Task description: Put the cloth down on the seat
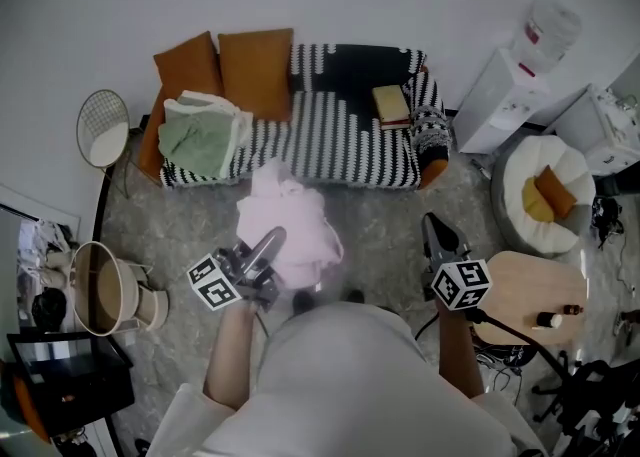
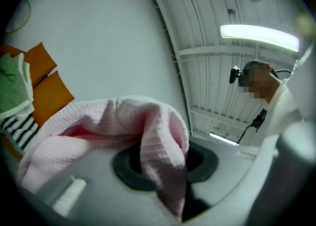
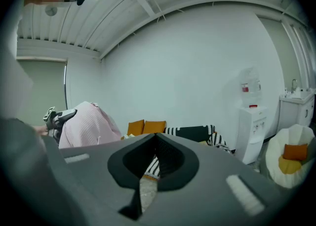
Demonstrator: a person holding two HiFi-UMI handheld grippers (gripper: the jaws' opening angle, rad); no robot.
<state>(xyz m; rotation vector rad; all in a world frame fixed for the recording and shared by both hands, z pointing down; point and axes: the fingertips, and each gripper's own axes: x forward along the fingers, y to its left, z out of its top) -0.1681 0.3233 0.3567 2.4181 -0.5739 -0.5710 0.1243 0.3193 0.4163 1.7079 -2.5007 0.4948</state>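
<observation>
A pink cloth (image 1: 296, 217) hangs bunched in the air in front of the sofa, and my left gripper (image 1: 274, 239) is shut on it. In the left gripper view the pink cloth (image 2: 98, 121) drapes over and between the jaws of the left gripper (image 2: 165, 165). The sofa (image 1: 340, 135) has a black-and-white striped seat and stands against the far wall. My right gripper (image 1: 432, 225) is to the right of the cloth, shut and holding nothing. In the right gripper view the right gripper (image 3: 154, 138) points at the sofa (image 3: 193, 133), with the pink cloth (image 3: 86, 123) at the left.
A green cloth (image 1: 200, 135) and orange cushions (image 1: 255, 70) lie on the sofa's left end, a book (image 1: 391, 105) on its right. A water dispenser (image 1: 515, 70), a white beanbag chair (image 1: 530, 180) and a round wooden table (image 1: 530, 290) stand at right. A bin (image 1: 100, 290) stands at left.
</observation>
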